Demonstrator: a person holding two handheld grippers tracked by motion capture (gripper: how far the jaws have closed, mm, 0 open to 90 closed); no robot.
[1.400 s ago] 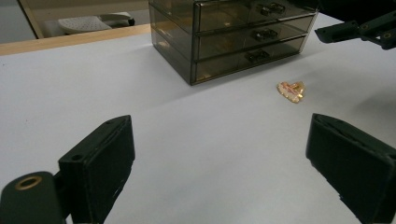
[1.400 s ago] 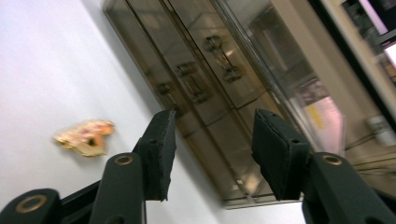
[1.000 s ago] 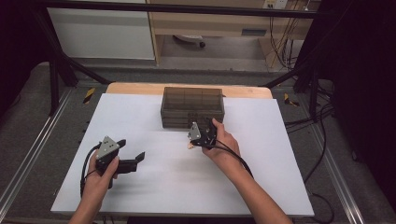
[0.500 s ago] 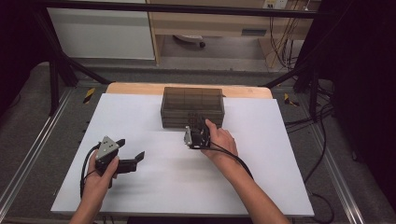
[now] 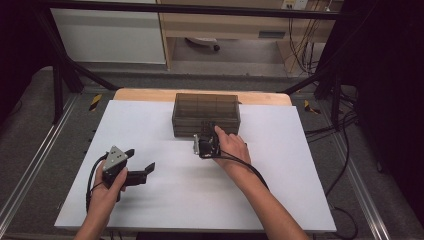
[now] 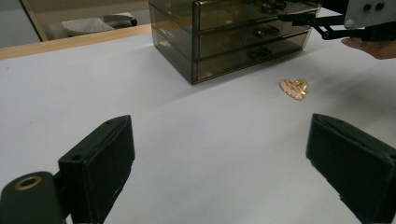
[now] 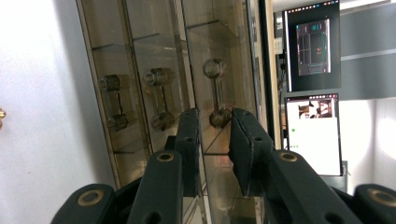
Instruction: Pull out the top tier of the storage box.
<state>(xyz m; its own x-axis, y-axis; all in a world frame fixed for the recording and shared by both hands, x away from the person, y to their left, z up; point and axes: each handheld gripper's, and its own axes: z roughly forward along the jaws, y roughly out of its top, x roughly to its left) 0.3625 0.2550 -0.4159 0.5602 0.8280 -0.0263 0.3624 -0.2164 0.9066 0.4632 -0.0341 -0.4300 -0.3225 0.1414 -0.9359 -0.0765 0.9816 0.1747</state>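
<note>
A smoky see-through drawer box (image 5: 205, 114) with three drawers stands at the back middle of the white table. My right gripper (image 5: 209, 126) lies on its side against the box front. Its jaws (image 7: 215, 126) have just been closing, and they now sit pinched on the top drawer's handle (image 7: 217, 93). From the left gripper view, that same gripper (image 6: 303, 21) reaches the top drawer. My left gripper (image 5: 142, 161) rests low over the table at the front left, its jaws (image 6: 219, 140) wide open with nothing between them. A small gold heart-shaped piece (image 6: 294, 88) lies on the table before the box.
The white table top (image 5: 300, 165) spreads wide around the box, with a wooden strip (image 5: 145, 95) along its back edge. Black frame posts and cables stand beyond the table's sides. Lit monitors (image 7: 313, 46) show behind the box.
The right gripper has edged in against the box front and its jaws have narrowed around the top handle. The left hand and its gripper have stayed put.
</note>
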